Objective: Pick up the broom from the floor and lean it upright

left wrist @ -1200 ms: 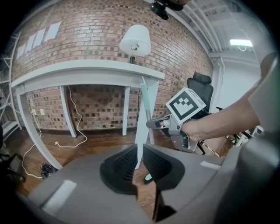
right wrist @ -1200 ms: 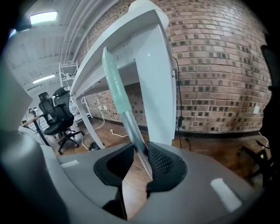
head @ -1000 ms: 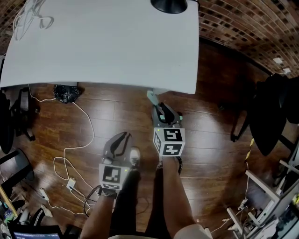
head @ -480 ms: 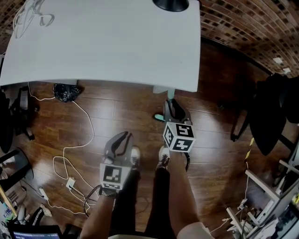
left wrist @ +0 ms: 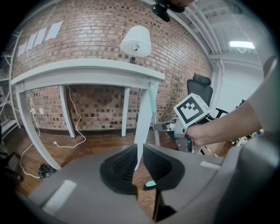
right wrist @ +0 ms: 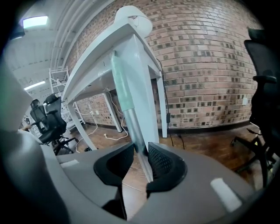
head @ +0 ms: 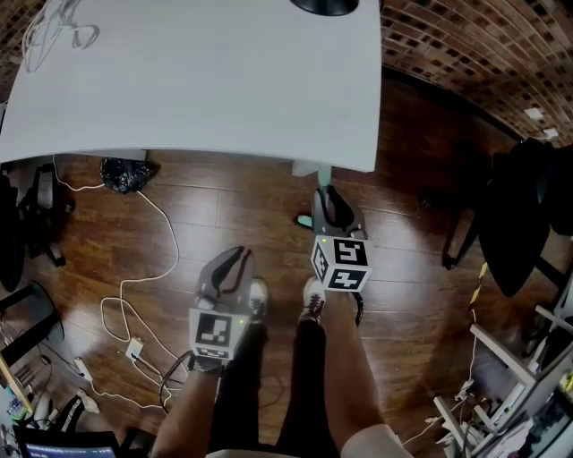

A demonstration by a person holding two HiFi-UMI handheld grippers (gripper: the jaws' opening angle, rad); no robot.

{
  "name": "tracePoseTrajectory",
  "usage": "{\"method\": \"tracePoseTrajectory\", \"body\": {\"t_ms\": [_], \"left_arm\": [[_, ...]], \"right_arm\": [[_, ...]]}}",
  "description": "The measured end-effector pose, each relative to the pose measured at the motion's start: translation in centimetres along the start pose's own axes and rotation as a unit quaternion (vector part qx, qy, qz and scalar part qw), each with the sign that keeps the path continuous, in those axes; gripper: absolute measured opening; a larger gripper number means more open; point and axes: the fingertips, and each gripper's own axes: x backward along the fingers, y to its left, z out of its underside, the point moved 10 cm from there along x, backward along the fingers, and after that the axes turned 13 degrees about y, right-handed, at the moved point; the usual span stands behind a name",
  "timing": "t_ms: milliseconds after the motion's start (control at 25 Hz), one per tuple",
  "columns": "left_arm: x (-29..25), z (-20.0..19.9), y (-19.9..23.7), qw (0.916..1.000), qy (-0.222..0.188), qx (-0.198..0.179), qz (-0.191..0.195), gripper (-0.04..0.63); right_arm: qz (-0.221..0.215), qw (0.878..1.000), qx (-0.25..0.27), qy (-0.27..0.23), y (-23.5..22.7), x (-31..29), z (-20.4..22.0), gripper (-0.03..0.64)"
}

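The broom stands nearly upright by the white table's right front corner. In the right gripper view its pale green grip [right wrist: 121, 83] and silver shaft [right wrist: 134, 131] rise to the table edge. My right gripper [right wrist: 141, 151] is shut on the shaft and its jaws are closing; it shows from above too [head: 328, 197]. From overhead only a teal bit of the broom [head: 304, 221] shows by the floor. In the left gripper view the broom handle [left wrist: 152, 105] slants from the table edge down to the right gripper [left wrist: 162, 127]. My left gripper [head: 235, 259] [left wrist: 138, 151] hangs lower left, jaws a narrow gap apart, holding nothing.
The white table [head: 206, 80] fills the top, with a lamp base [head: 322, 7] at its far edge. White cables [head: 143, 286] trail over the wooden floor at left. Black office chairs [head: 524, 215] stand at right. The person's shoes [head: 309, 300] are between the grippers.
My right gripper has moved right and toward the table corner with the broom, and the handle now stands more upright. The left gripper has stayed in place.
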Motion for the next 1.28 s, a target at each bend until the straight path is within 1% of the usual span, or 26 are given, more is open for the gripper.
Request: {"method": "tracePoseTrajectory", "body": {"t_ms": [360,560,680,1000,1080,1120,1160,1280], "left_arm": [[-0.1,-0.1,-0.3,1.0,0.004,-0.002,0.005,0.035],[0.0,0.2,-0.2,1.0,0.005,-0.001,0.003,0.035],[0.0,0.4,-0.2,1.0,0.006,-0.002,0.004,0.035],[0.1,0.4,0.1,1.0,0.005,-0.002,0.002,0.035],[0.1,0.5,0.2,1.0,0.006,0.0,0.002,0.035],[0.1,0.6,0.2,1.0,0.006,0.001,0.002,0.035],[0.1,0.7,0.2,1.0,0.007,0.001,0.002,0.035],[0.0,0.9,0.2,0.9999,0.01,0.002,0.002,0.035]], "right_arm": [[0.006,1.0,0.012,-0.001,0.0,-0.2,-0.4,0.121],[0.008,1.0,0.025,0.004,-0.2,-0.5,-0.1,0.157],[0.009,0.999,0.031,0.007,0.0,-0.7,0.0,0.166],[0.013,0.999,0.047,0.004,0.3,-0.9,-0.1,0.167],[0.012,0.998,0.058,0.004,0.5,-1.0,-0.1,0.159],[0.01,0.998,0.065,0.003,0.6,-1.0,0.0,0.113],[0.008,0.997,0.072,0.003,0.7,-1.0,0.0,0.103],[0.003,0.997,0.072,0.005,0.6,-0.7,0.1,0.098]]}}
